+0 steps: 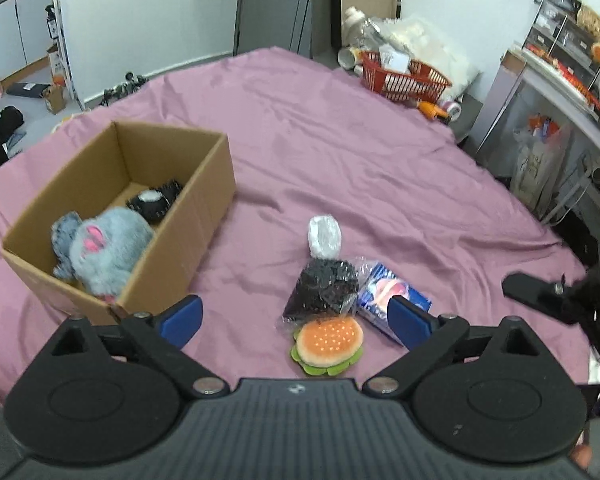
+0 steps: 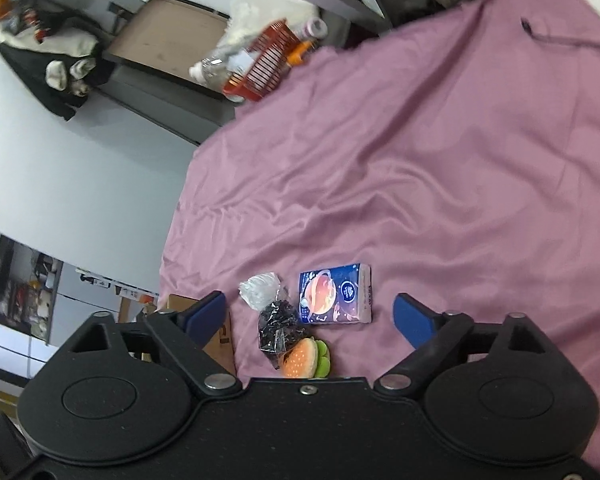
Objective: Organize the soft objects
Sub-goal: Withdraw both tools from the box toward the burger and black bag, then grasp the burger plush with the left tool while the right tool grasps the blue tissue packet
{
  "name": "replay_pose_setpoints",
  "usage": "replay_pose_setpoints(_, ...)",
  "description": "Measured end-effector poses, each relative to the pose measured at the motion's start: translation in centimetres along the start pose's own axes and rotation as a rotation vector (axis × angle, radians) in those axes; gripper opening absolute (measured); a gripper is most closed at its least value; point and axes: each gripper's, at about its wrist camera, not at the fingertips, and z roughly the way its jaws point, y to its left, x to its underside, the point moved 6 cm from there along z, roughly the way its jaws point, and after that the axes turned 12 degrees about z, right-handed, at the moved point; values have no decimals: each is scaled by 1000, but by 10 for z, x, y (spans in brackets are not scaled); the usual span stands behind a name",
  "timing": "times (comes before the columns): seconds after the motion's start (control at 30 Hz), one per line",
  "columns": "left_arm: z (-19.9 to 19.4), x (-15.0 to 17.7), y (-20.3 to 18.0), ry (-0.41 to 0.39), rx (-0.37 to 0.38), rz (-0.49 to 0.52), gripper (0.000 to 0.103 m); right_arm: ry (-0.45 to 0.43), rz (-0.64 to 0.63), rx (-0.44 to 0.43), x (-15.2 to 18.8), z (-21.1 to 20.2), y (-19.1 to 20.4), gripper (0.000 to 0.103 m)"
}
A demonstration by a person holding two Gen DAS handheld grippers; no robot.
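A plush burger (image 1: 327, 345) lies on the pink sheet, touching a clear bag of black stuff (image 1: 324, 284) and next to a blue tissue pack (image 1: 384, 300). My left gripper (image 1: 296, 320) is open and empty, hovering just above and in front of them. An open cardboard box (image 1: 204, 216) at left holds a grey plush toy (image 1: 100, 252) and a black item (image 1: 154, 200). My right gripper (image 2: 312, 316) is open and empty above the same burger (image 2: 302, 360), bag (image 2: 276, 328) and tissue pack (image 2: 334, 294). Its body shows in the left wrist view (image 1: 556, 292).
The pink sheet (image 1: 360, 152) covers a bed. A red basket (image 1: 404, 76) with clutter and a white pillow sit at its far corner. Shelves and bags stand to the right. The box corner (image 2: 220, 336) shows by my right gripper's left finger.
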Motion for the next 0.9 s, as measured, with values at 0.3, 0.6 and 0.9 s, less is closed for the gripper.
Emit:
replay_pose_setpoints(0.3, 42, 13, -13, 74, 39, -35, 95, 47, 89, 41, -5, 26, -20, 64)
replay_pose_setpoints(0.6, 84, 28, -22, 159, 40, -54, 84, 75, 97, 75, -6, 48, -27, 57)
replay_pose_setpoints(0.9, 101, 27, -23, 206, 52, -37, 47, 102, 108, 103, -4, 67, -35, 54)
